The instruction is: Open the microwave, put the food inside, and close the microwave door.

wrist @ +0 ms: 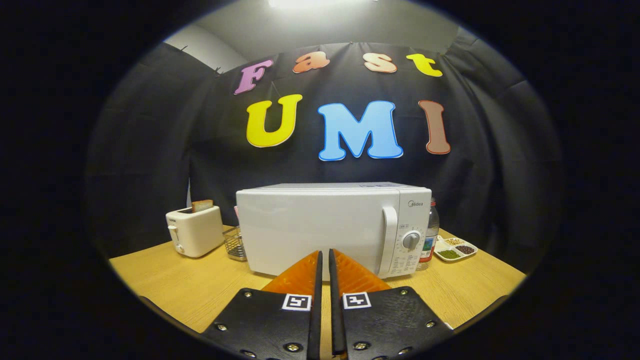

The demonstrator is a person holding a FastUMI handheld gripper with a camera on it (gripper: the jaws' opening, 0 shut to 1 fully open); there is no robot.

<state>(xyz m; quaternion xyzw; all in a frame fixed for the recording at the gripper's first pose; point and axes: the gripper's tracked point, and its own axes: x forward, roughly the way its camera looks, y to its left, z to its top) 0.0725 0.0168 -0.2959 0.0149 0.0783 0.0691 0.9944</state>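
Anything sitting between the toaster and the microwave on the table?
Yes: in the gripper view a small wire basket stands between the toaster and the microwave, close against the microwave's side. The tongs are nearly shut, holding nothing.

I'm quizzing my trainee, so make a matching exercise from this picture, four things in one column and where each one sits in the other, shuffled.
Things:
1. toaster
2. wire basket
3. bottle
4. gripper

Places or states:
A. shut, just before the microwave door
B. far left of the microwave, bread in its slot
C. between microwave and sectioned dish
D. between toaster and microwave

Pairs: 1-B, 2-D, 3-C, 4-A
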